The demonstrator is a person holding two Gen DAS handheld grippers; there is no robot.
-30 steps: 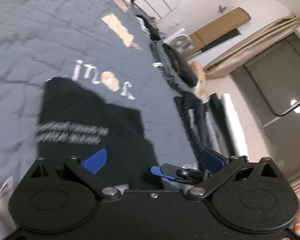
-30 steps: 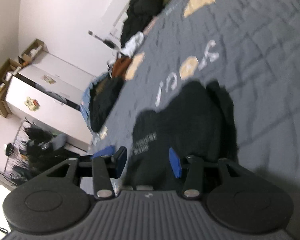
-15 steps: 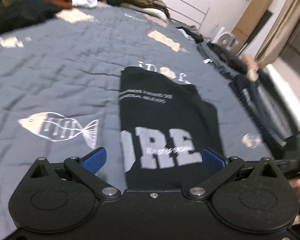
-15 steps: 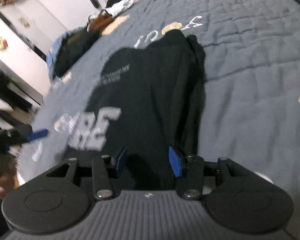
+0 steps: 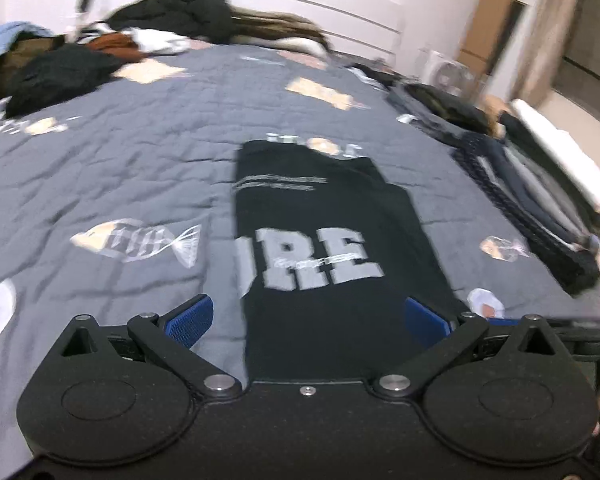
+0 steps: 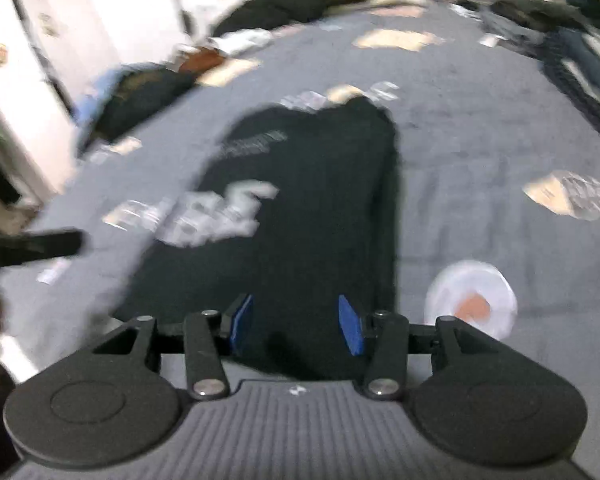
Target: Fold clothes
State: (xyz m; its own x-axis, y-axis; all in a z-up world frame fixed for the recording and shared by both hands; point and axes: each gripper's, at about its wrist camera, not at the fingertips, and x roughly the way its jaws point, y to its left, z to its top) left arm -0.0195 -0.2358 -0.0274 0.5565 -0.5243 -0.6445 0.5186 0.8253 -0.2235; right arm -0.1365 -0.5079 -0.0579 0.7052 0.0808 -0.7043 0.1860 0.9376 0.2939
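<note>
A black garment (image 5: 320, 248) with large grey letters lies folded into a long strip on the grey quilted bedspread (image 5: 100, 168). It runs away from me, with its near end under both grippers. My left gripper (image 5: 307, 316) stands open wide, its blue pads on either side of the strip's near end with nothing pressed between them. The right wrist view shows the same garment (image 6: 320, 200), blurred. My right gripper (image 6: 296, 323) is open about half way above the strip's near right part, its pads apart and holding nothing. The left gripper's finger (image 6: 32, 246) shows at the left edge of that view.
Loose dark clothes are heaped at the head of the bed (image 5: 196, 12) and its far left corner (image 5: 56, 76). A row of folded dark clothes (image 5: 532, 200) lies along the right edge. A fan (image 5: 444, 72) stands by the wall, and a white cabinet (image 6: 16, 80) stands left of the bed.
Both views have rolled from tilted to level and swung along the bed. The garment now lies lengthwise ahead, its lettered near end in view. Neither gripper's opening has changed.
</note>
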